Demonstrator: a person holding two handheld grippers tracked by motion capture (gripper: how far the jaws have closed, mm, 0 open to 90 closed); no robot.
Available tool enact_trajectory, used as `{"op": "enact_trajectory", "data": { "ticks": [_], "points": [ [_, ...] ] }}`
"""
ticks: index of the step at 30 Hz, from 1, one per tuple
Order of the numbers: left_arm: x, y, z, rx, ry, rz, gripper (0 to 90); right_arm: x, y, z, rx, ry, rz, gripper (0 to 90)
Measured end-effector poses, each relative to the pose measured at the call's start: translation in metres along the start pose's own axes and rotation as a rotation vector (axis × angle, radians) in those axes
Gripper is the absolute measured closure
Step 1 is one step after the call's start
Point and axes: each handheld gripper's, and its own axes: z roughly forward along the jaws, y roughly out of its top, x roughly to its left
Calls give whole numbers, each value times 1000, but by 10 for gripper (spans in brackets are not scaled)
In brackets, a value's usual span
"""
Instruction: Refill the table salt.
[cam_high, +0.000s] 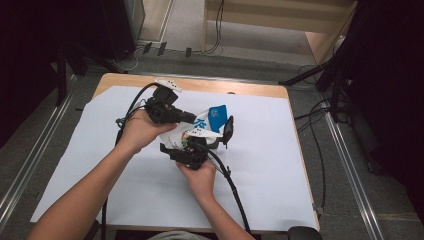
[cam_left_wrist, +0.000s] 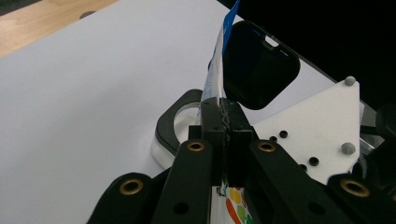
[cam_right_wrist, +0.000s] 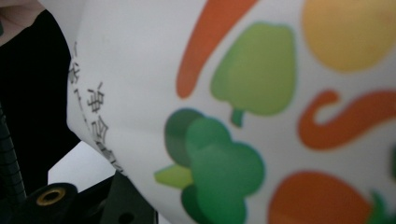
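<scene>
our left gripper (cam_left_wrist: 223, 116) is clamped on the bag (cam_high: 200, 126), which hangs over the open box (cam_left_wrist: 187, 116) just beyond.

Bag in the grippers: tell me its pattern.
White bag printed with orange, green and yellow vegetables, plus a blue end; clearest in the right gripper view.

The printed bag (cam_right_wrist: 261, 112) lies blurred right against the right tool, hiding its jaws and running past every edge.
</scene>
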Motion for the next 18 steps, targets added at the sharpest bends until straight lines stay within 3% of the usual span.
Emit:
{"op": "enact_trajectory", "data": {
  "ticks": [6, 15, 18],
  "points": [
    [0, 0, -1, -3, 1, 1, 900, 0, 0, 0, 4, -2, -9, 581],
    [2, -2, -4, -11, 0, -5, 900, 1, -2, 0, -21, -45, -16, 512],
    [3, -2, -6, -16, -2, -5, 900, 2, -2, -1, -26, -54, -28, 534]
  ]
}}
